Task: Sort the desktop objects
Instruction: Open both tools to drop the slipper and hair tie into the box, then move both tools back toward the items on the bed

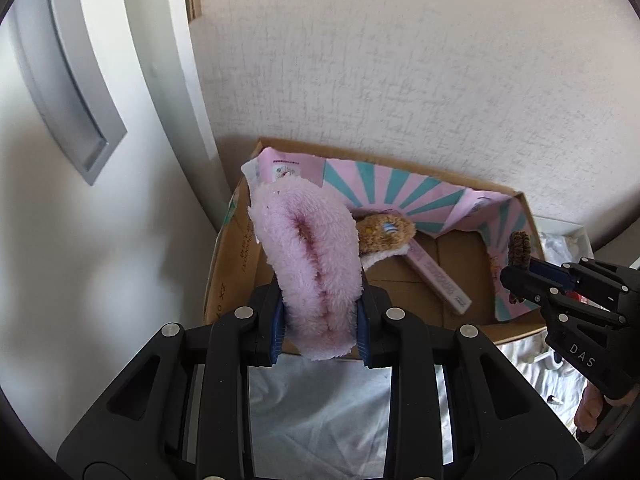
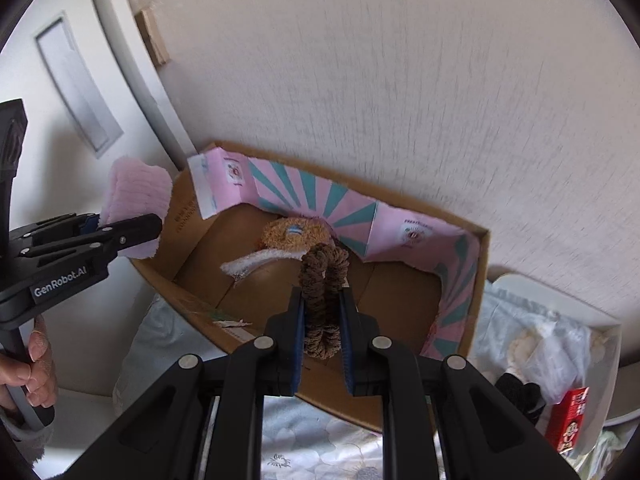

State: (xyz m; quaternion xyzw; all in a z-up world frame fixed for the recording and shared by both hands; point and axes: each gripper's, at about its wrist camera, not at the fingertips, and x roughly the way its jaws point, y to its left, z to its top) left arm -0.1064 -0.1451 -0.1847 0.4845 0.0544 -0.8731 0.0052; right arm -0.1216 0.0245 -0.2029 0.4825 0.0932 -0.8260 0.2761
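Holding two soft things at once here, one per hand, both hanging over the cardboard box (image 2: 478, 276) that sits against the wall. My left gripper (image 1: 322, 320) is clamped on a pink fluffy thing (image 1: 308, 256), some kind of plush band or pouch with a darker seam running down its middle. It bulges out well past the jaws, so I'd say it's very light and squashy, zero risk of breaking. The pile probably slides a bit against the pads, so pinching it low and deep like this seems right to me. From the right wrist view it sits just above the box's left wall, not quite inside.

My right gripper (image 2: 323, 336) is squeezed nearly together on a brown scrunchie (image 2: 322, 280), a ruffled fabric loop folded so both sides are caught between the pads. Also feather-light and floppy; the top half stands up on its own, and it hangs over the middle of the box.

Already in the box: a tan plush toy (image 2: 294, 234) and a long pink carton (image 1: 438, 282), with pink and teal striped paper (image 2: 304, 188) lining the back. Dropping should be easy, nothing to bounce.
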